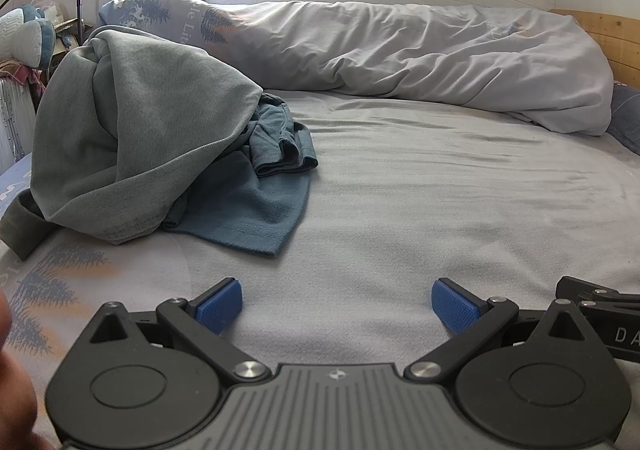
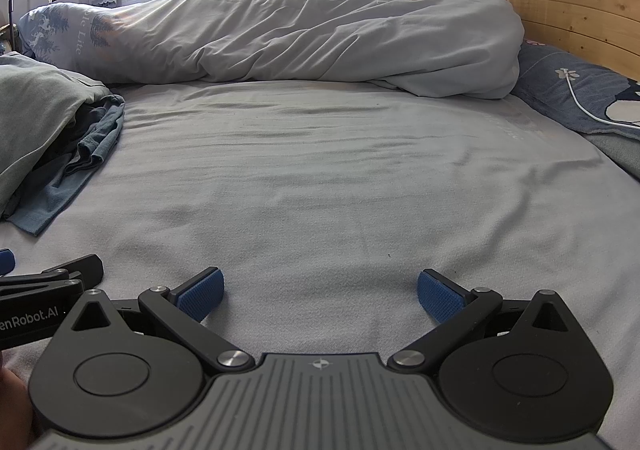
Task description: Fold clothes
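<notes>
Your two wrist cameras sit low and close over the bed (image 1: 400, 189), side by side, both facing the rolled duvet (image 2: 300, 33) and the window wall.

The duvet (image 1: 360, 49) rolled along the far side of the bed is showing pale printed lettering beside its tree pattern: "le Lit" is reading in the left wrist view, "ole Lite" in the right wrist view, the rest folding out of sight. The left gripper (image 2: 24, 314), poking into the right wrist view, is carrying white lettering "enRobot.AI", its start cut off by the frame edge. The right gripper (image 1: 616, 334), seen from the left wrist, is showing only "DA"
</notes>
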Tool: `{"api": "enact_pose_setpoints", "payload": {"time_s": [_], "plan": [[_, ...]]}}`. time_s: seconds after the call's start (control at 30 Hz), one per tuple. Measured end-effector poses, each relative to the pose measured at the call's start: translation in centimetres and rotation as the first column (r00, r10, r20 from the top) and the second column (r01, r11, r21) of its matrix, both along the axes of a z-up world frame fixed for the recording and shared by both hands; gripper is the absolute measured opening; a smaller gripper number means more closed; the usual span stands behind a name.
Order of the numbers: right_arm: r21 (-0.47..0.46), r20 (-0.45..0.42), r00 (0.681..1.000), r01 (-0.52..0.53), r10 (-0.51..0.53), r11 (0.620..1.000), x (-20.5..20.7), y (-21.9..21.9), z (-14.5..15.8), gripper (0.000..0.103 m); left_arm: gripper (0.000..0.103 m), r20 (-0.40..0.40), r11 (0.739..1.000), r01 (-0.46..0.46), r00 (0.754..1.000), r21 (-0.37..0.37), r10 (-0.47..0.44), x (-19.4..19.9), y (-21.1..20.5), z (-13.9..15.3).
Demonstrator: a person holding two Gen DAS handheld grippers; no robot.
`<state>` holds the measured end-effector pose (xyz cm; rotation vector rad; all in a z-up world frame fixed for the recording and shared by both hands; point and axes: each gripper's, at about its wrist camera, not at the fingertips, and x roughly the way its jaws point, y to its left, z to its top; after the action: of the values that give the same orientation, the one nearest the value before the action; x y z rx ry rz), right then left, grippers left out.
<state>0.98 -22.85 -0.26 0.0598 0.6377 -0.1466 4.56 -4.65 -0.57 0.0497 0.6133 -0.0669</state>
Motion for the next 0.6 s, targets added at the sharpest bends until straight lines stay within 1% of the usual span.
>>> {"api": "enact_pose_setpoints", "payload": {"time_s": [0.6], "plan": [[0.000, 0.000, 1.000, -0.001, 0.001, 1.000, -0.01, -0.01, -0.01, 0.103, 0.103, 0.000, 1.000, -0.001, 1.000, 0.001, 0.001, -0.10, -0.09, -0.04]]}}
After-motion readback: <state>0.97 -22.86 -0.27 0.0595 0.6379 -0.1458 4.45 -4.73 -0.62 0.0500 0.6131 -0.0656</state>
